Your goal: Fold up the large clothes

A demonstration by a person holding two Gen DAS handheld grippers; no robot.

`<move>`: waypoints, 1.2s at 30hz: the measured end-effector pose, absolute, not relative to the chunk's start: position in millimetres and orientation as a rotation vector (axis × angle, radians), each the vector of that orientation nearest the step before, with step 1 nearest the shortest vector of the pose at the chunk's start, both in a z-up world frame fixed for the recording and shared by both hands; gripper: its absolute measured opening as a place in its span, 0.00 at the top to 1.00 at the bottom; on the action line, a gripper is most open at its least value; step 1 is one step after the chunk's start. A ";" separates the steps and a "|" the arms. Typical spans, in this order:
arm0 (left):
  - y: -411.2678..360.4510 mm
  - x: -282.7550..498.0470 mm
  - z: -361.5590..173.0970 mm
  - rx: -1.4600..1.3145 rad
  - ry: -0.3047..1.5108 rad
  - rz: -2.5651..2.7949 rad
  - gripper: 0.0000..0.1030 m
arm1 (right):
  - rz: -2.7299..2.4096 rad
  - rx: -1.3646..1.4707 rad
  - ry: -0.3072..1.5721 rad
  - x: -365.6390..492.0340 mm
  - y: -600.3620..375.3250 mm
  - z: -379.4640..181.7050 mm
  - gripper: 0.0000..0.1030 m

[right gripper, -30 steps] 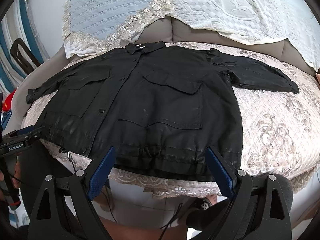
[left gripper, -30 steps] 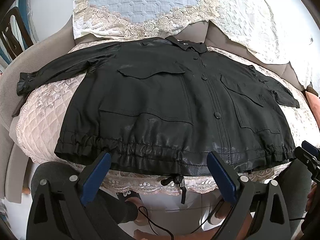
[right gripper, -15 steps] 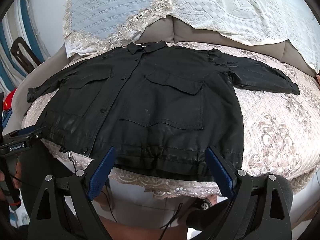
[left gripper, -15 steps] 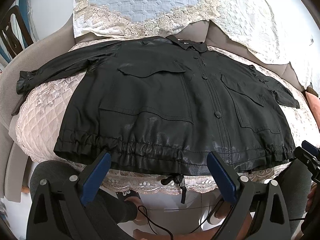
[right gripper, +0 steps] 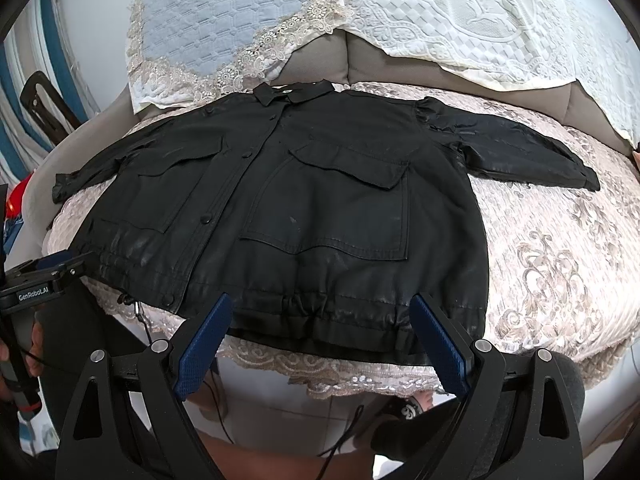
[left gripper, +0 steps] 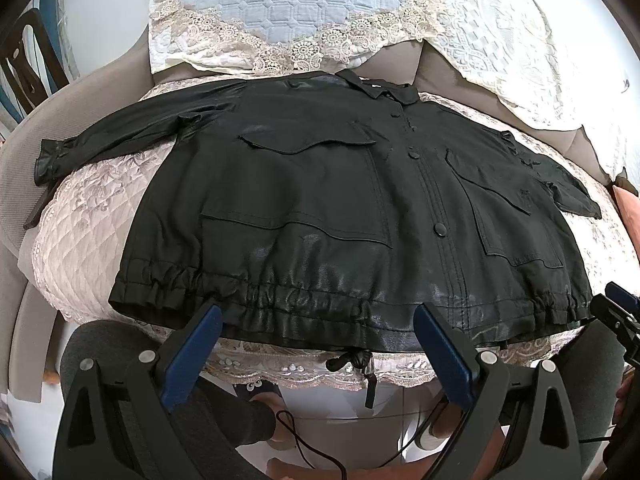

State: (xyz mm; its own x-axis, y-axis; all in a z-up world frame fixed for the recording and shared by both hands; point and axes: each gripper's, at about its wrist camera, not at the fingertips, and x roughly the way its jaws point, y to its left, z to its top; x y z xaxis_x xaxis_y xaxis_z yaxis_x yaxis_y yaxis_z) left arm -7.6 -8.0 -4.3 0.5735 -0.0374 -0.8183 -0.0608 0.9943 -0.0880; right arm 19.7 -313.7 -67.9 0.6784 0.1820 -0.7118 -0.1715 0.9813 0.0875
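Note:
A black jacket [left gripper: 320,208] [right gripper: 320,208] lies flat and buttoned on a sofa seat, front up, collar at the far side and both sleeves spread out sideways. Its gathered hem hangs at the near edge, and a drawcord toggle [left gripper: 352,360] dangles below it. My left gripper [left gripper: 320,344] is open just in front of the hem's left half, with nothing between its blue pads. My right gripper [right gripper: 322,338] is open before the hem's right half, also empty. Each gripper's body shows at the edge of the other's view.
The jacket rests on a beige quilted lace-trimmed cover [right gripper: 560,248]. Behind it stand a blue quilted cushion [left gripper: 304,4] and a white embossed one [right gripper: 460,12]. A person's legs and feet [right gripper: 412,404] and cables show on the floor below the seat edge.

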 end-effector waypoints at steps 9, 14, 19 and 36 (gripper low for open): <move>-7.6 -6.9 -3.4 -0.113 0.956 0.017 0.05 | 0.201 0.012 0.801 21.3 -312.6 -67.0 0.12; -7.3 -4.8 -3.2 -0.116 0.956 0.020 0.05 | 0.203 0.016 0.796 23.9 -310.6 -65.0 0.12; -6.7 -3.9 -3.3 -0.116 0.955 0.021 0.05 | 0.214 0.013 0.797 26.8 -307.7 -64.1 0.12; 5.5 6.0 -7.2 -0.170 0.953 0.003 0.05 | 0.262 0.009 0.793 42.0 -285.2 -62.1 0.12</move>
State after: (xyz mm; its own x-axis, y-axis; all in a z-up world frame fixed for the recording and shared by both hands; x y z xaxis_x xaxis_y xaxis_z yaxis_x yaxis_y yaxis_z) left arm 6.0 5.5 -7.2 0.5801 -0.0729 -0.8112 -0.0772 0.9866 -0.1439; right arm 42.0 -285.2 -62.1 0.6710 0.2363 -0.7028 -0.2292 0.9675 0.1065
